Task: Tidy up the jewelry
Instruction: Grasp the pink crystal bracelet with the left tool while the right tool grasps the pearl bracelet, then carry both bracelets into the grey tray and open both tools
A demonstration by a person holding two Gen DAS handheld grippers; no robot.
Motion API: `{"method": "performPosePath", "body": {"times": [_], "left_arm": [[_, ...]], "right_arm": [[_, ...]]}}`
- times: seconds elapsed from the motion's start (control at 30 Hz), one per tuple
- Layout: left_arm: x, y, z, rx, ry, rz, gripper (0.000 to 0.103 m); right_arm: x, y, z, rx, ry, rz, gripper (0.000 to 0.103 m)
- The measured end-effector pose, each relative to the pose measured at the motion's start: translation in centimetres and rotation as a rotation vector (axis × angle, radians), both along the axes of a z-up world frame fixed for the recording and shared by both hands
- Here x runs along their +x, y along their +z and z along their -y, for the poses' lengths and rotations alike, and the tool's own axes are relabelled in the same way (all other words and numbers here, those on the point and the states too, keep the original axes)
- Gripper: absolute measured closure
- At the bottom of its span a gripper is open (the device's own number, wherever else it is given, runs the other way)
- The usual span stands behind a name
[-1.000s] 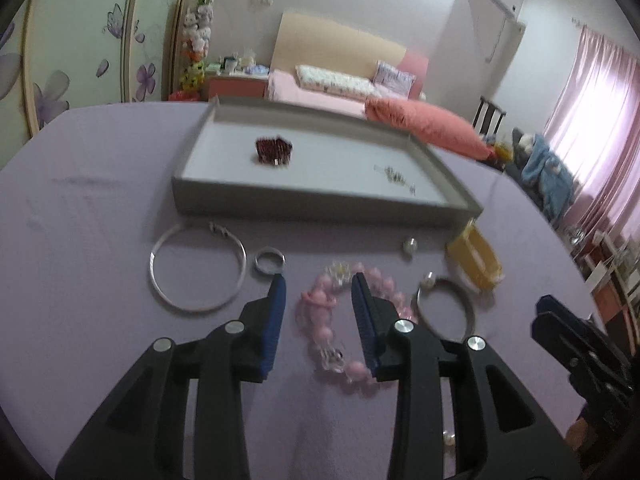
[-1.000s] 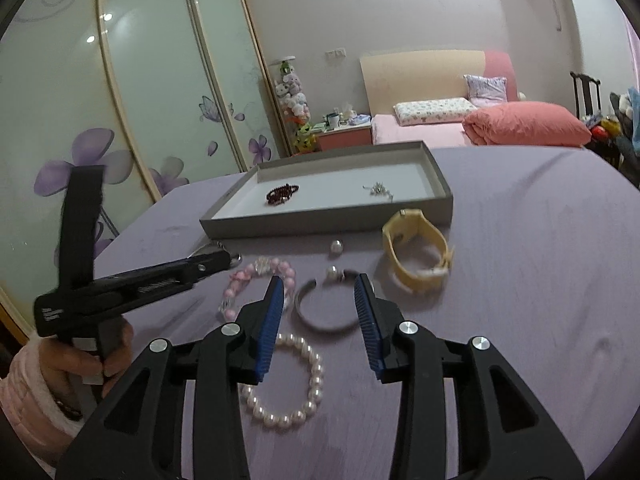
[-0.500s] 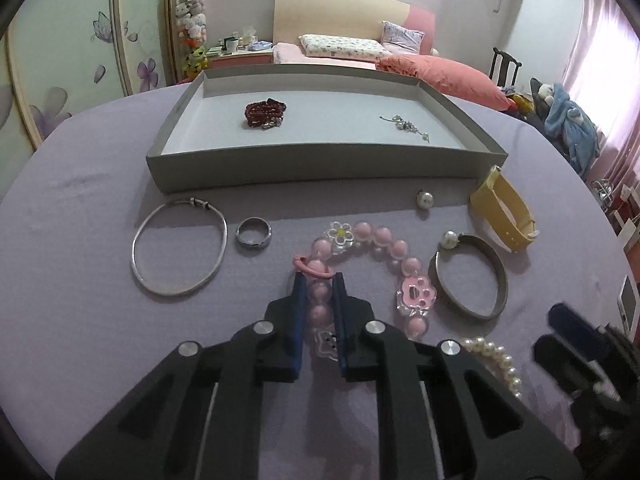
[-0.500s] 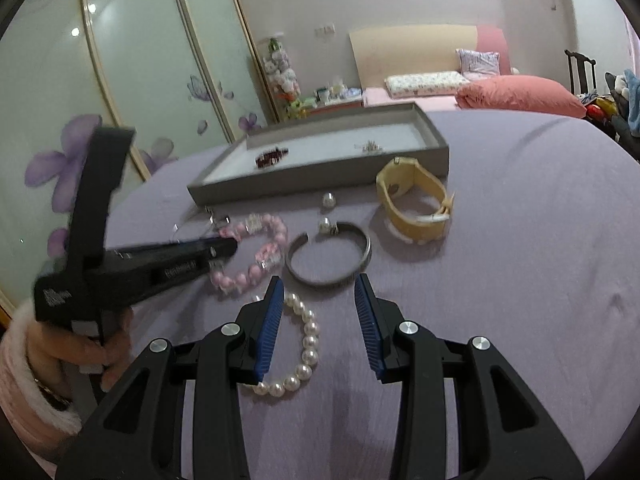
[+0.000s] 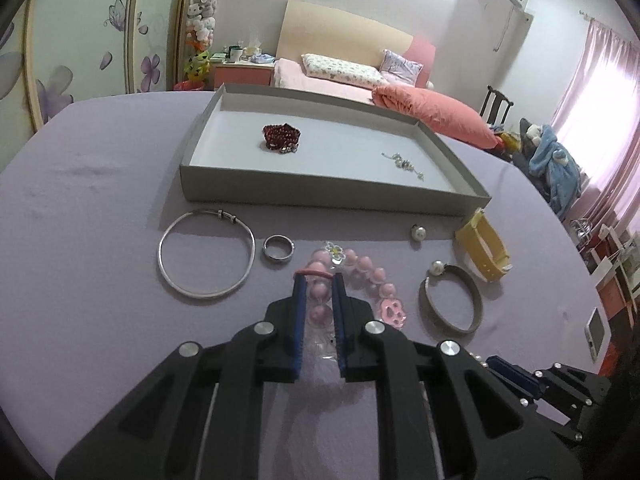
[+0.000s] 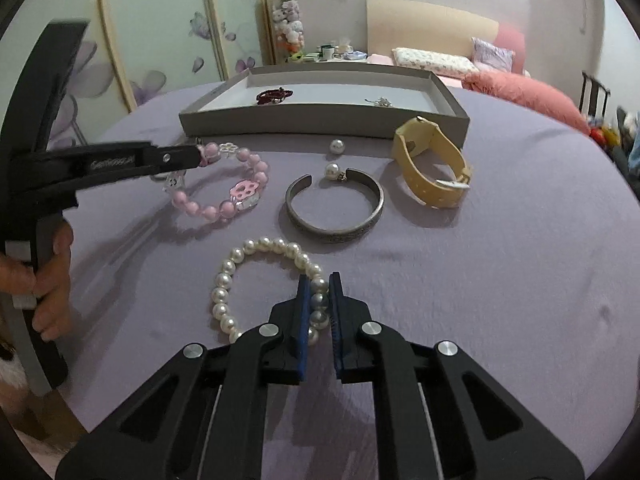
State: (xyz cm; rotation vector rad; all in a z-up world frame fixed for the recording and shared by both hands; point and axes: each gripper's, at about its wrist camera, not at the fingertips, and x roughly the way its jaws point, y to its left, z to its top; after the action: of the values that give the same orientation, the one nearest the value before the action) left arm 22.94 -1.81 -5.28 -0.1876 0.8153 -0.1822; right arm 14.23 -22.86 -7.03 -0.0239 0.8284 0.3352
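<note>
Smooth lilac cloth bears round glossy pearl bracelet, engraved metal cuff.

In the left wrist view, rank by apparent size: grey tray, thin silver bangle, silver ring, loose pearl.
1. grey tray
2. thin silver bangle
3. silver ring
4. loose pearl
The ring lies slightly nearer the camera than the pearl, but the gap looks real.

A home bedroom, bed with pillows at 12 o'clock, floral sliding wardrobe doors at 10, pink curtains at 2

Both tongs clamped, angled down
</note>
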Motion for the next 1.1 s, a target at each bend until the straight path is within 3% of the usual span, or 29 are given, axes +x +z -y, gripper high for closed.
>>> {"method": "performPosePath", "body": {"times": [0.4,0.8,1.1], "left_arm": [[-4.3,4.6,-1.7,-0.081,-0.002,0.144,0.09],[-9.7,7.2,-5.1,-0.127,0.064,0.25,0.09],[-13.0,7.6,-6.0,-0.136,0.086,0.286,0.09]], "right_arm": [[-2.5,5.4,2.2,0.185,0.002,0.231,0.093],[-3.1,7.4,3.3,0.257,-0.039,0.328,0.093],[-4.4,8.5,4.0,0.282,-0.073,0.395,0.093]]}}
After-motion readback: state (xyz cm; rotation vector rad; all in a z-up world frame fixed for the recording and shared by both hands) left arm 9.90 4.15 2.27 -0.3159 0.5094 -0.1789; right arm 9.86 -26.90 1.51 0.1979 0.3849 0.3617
